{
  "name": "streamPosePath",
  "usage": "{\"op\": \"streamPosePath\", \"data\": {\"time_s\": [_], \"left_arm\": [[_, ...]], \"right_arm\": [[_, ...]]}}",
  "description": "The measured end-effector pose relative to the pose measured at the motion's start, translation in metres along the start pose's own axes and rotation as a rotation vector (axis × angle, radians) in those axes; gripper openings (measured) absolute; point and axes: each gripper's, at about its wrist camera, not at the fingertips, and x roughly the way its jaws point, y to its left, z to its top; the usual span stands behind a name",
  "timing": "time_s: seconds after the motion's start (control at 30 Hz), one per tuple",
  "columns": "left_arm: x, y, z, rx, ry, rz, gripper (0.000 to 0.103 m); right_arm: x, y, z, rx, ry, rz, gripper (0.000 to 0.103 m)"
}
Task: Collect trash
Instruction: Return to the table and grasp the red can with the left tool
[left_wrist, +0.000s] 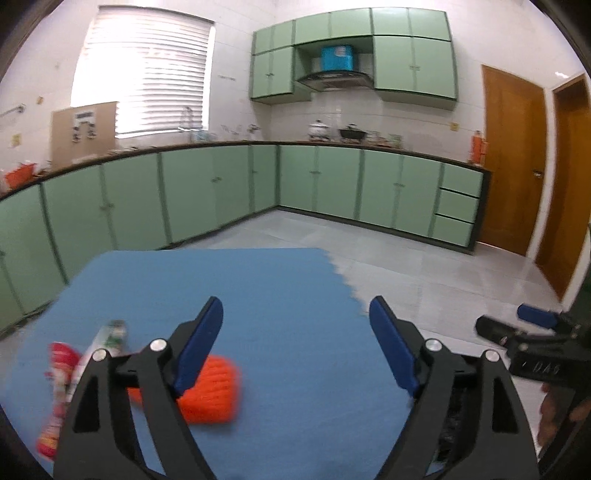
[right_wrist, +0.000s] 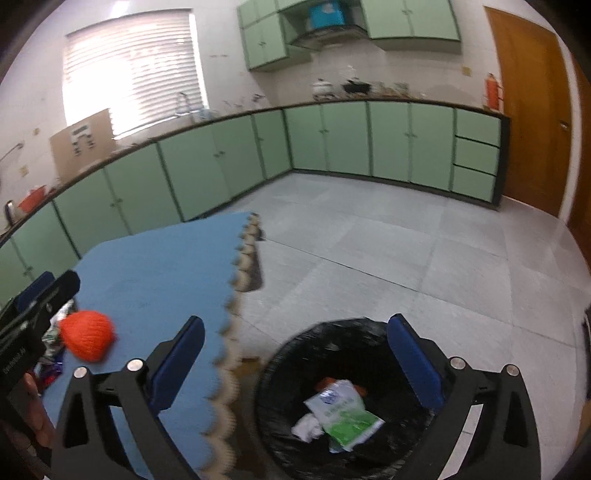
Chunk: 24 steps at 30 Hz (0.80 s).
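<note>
- A blue foam mat (left_wrist: 280, 295) with a scalloped, puzzle-cut edge covers the work surface; beyond it lies a floor of pale grey tiles (right_wrist: 388, 258).
- The room is a kitchen: mint-green base cabinets (left_wrist: 332, 181) run along 2 walls under a dark counter, with matching wall cabinets (left_wrist: 410, 62) and a range hood (left_wrist: 334, 79) above.
- A bright window with white blinds (left_wrist: 147, 70) stands at the left, and 2 brown wooden doors (left_wrist: 511, 158) at the right.
- A cardboard box (left_wrist: 84, 133) on the counter bears labels too blurred to read.
- The left gripper (left_wrist: 295, 347) has its blue pads spread wide over the mat with nothing between them.
- The right gripper (right_wrist: 297, 362) is also spread wide and empty, above a black-lined trash bin (right_wrist: 343, 402).
- In the bin lie a white-and-green packet (right_wrist: 341, 410), its print unreadable, and crumpled white paper (right_wrist: 306, 428).
- On the mat remain an orange knitted ball (left_wrist: 210, 387) and a red-and-white wrapper (left_wrist: 59, 384), near the left gripper.
- The letters "DAS" seem to show on the right gripper's body; I cannot be sure.
</note>
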Motion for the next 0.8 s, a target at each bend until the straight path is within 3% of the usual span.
{"op": "streamPosePath", "data": {"time_s": [0.43, 0.8], "left_arm": [[-0.063, 0.107, -0.026, -0.02, 0.033, 0.286, 0.082], [-0.075, 0.154, -0.076, -0.021, 0.108, 0.369, 0.082]], "right_arm": [[0.002, 0.098, -0.013, -0.094, -0.018, 0.139, 0.097], [0.005, 0.158, -0.028, -0.174, 0.004, 0.2, 0.097]]}}
